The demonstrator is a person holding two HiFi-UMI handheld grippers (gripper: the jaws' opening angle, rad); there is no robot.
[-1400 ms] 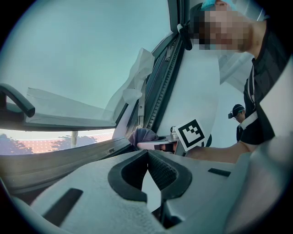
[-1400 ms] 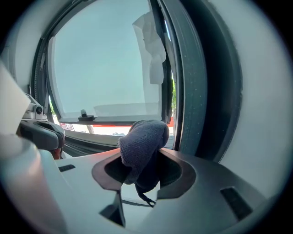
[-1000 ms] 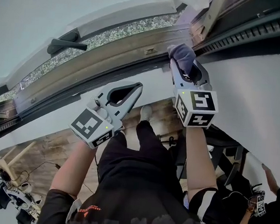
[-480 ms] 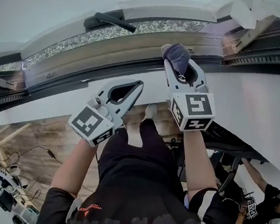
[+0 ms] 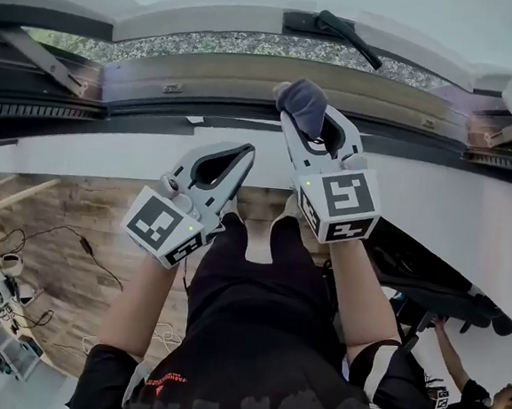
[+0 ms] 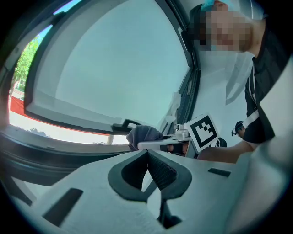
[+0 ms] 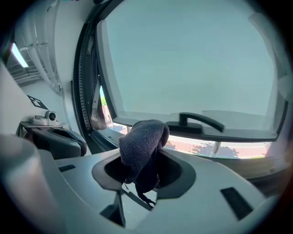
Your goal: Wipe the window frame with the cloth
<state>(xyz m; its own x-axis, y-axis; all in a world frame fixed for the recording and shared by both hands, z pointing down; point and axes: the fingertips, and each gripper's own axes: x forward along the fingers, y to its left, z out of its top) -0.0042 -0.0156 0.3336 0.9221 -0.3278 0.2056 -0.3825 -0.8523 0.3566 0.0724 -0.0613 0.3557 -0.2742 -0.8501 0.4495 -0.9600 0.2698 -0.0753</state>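
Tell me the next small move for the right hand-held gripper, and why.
Probably ease the right hand-held gripper forward so the cloth presses on the window frame, then slide it along the rail. Its jaws are shut on the bunched cloth, which sits right at the frame, though contact isn't clear. The left hand-held gripper is shut, empty and short of the frame.

Lower end of cloth (image 7: 142, 137) unseen inside right tool (image 7: 145, 157)

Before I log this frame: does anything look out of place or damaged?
Nothing stands out. The right gripper holds the cloth bunched by the window frame; the left gripper is shut and empty. No damage shows.
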